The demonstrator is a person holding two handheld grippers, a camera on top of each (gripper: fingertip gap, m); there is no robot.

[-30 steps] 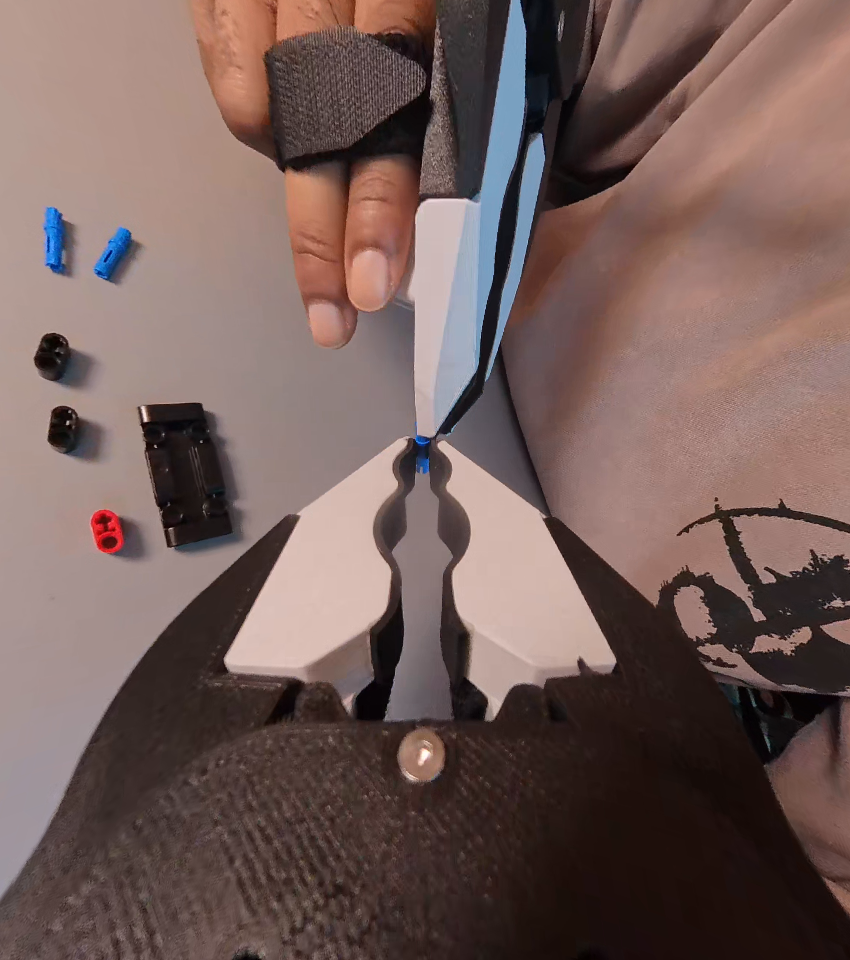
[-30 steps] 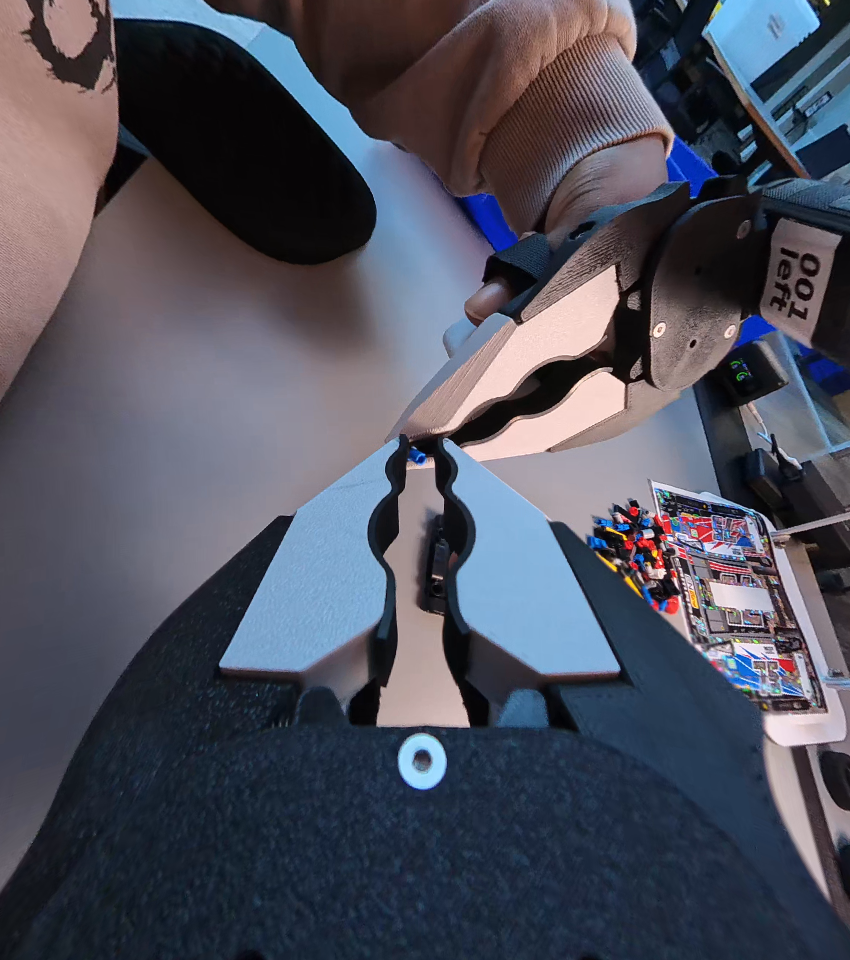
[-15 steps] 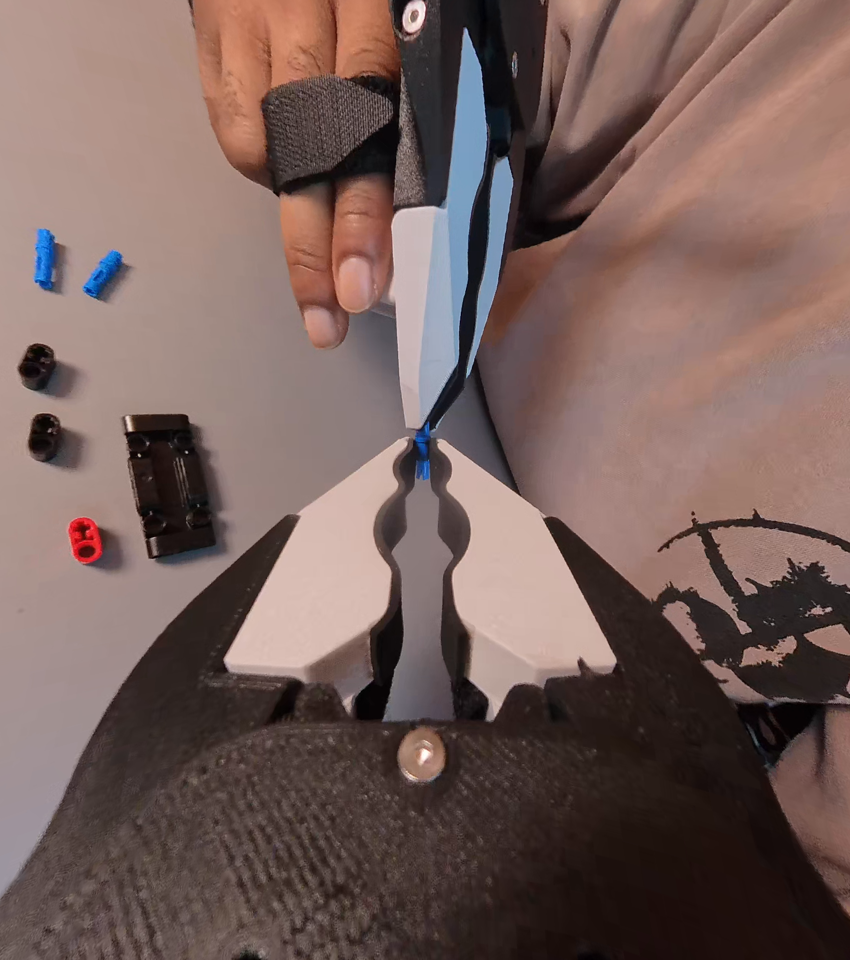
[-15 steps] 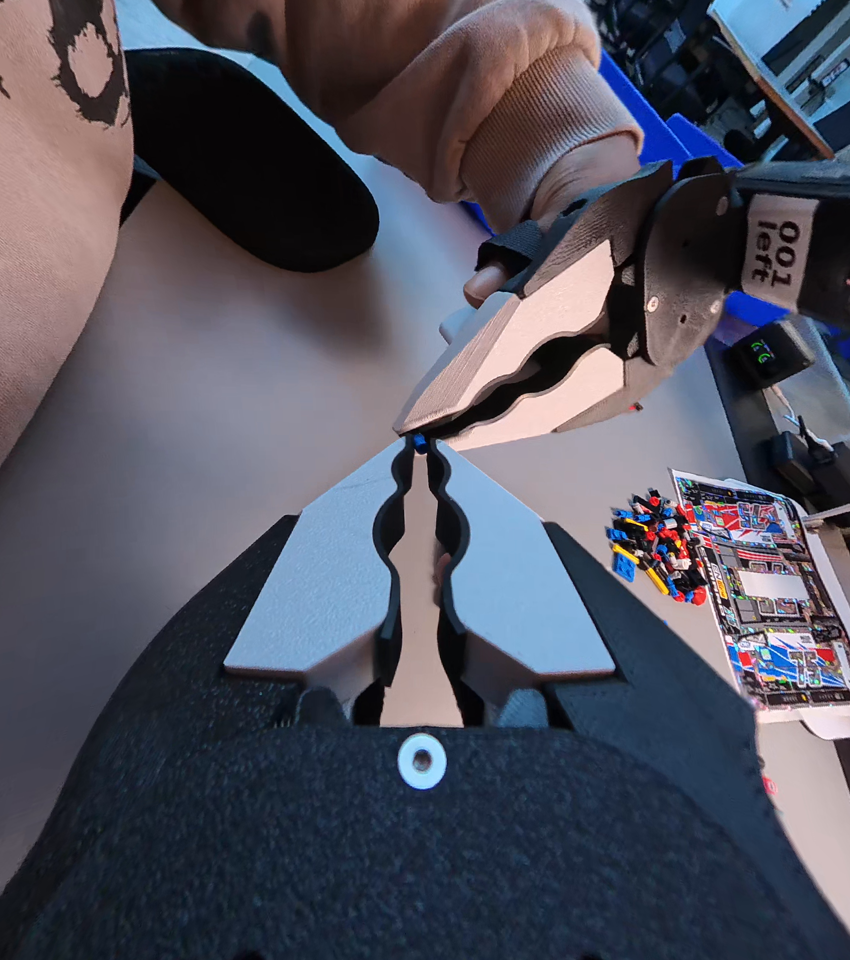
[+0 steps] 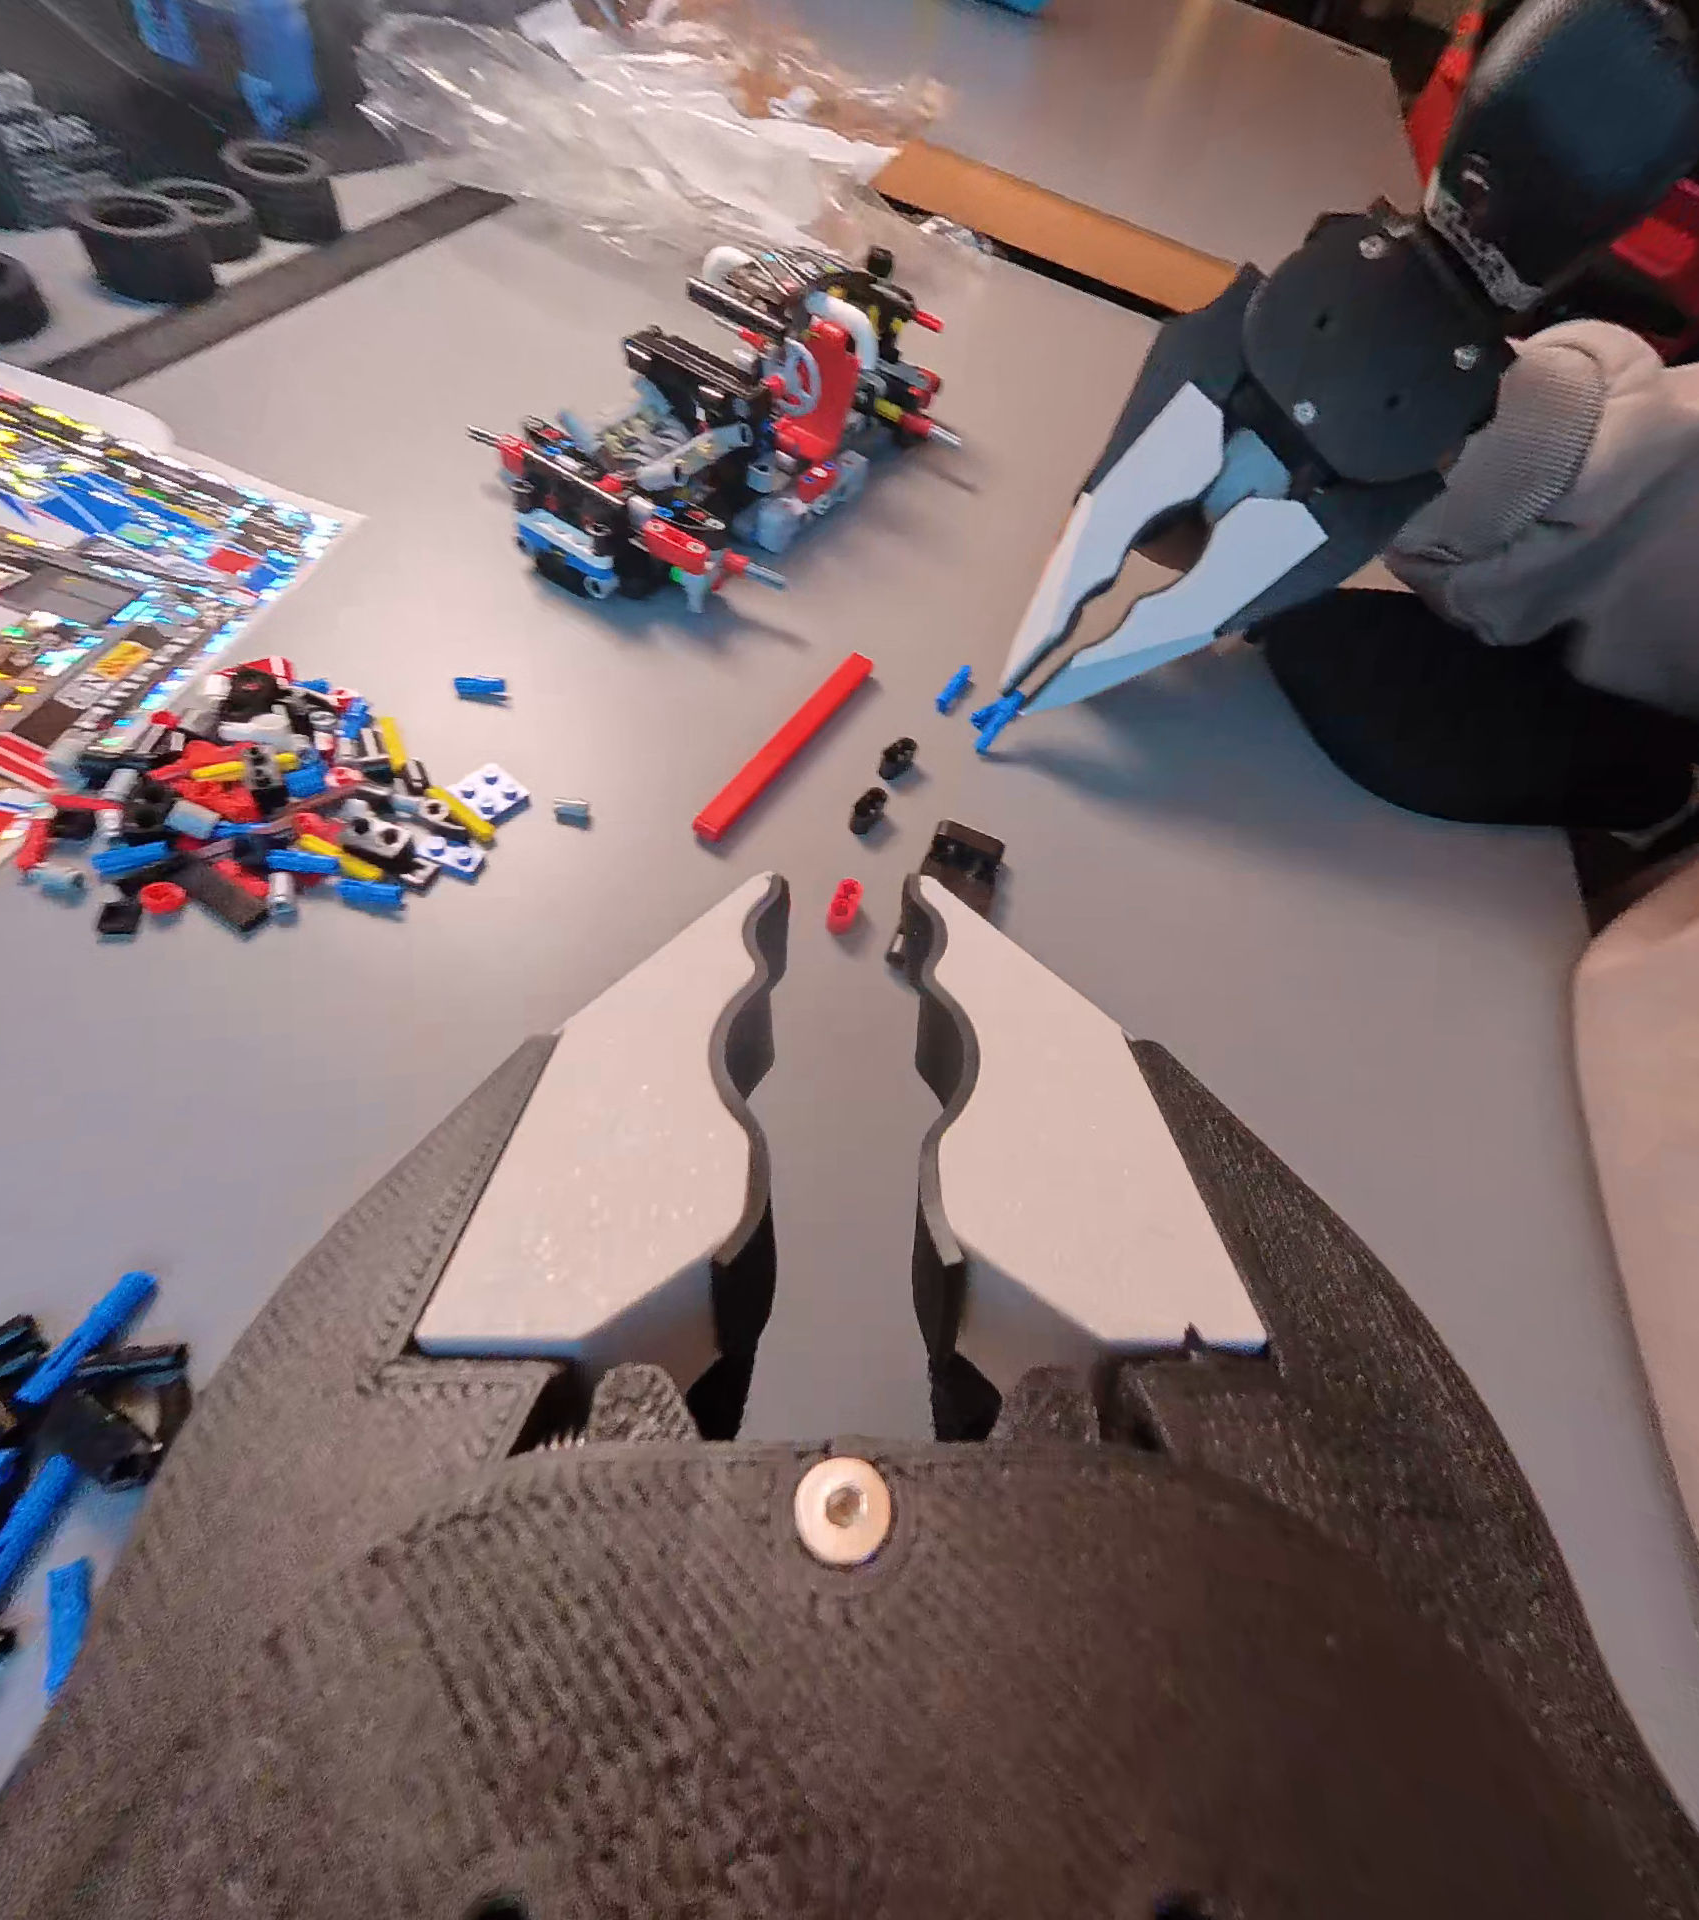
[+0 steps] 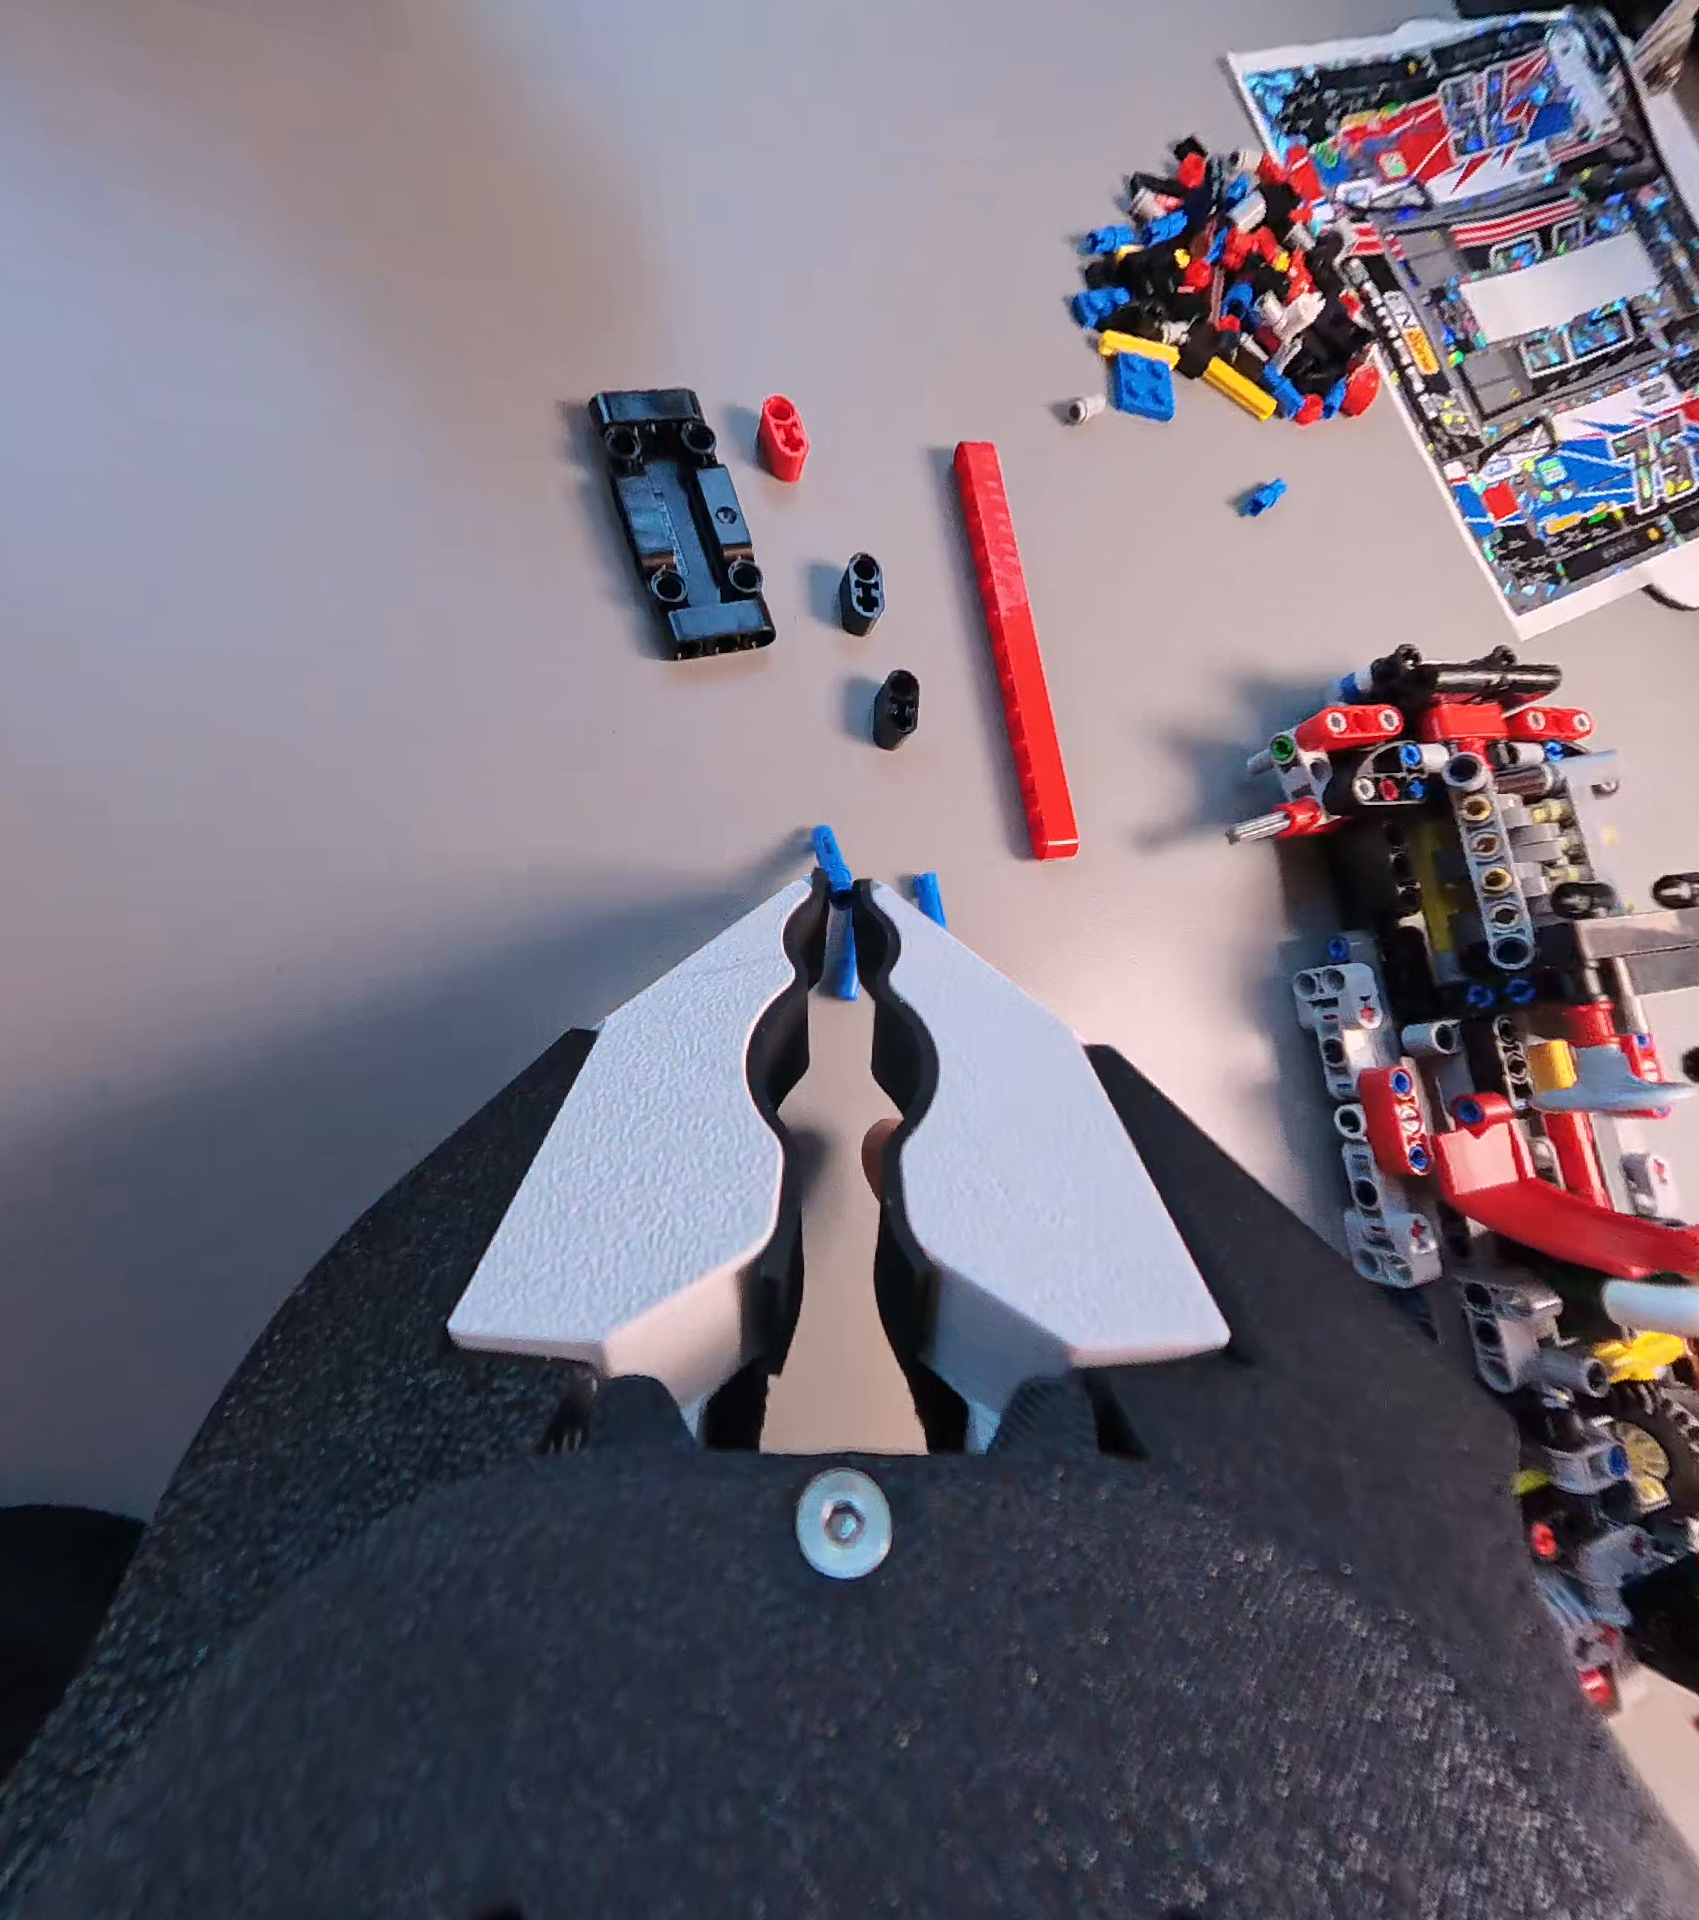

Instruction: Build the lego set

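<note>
Fingers (image 6: 803,935) of right gripper (image 6: 840,896) clamped on blue pin (image 6: 837,883); left gripper (image 5: 840,904) fingers apart, empty.
Pin's long axis runs along the fingers, tip pointing down to the surface (image 6: 305,520), near red beam (image 6: 1013,649).

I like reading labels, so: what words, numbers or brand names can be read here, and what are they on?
None can be read.
The sticker sheet: its print is too small and blurred.
The pale label on the right gripper: blurred.
</note>
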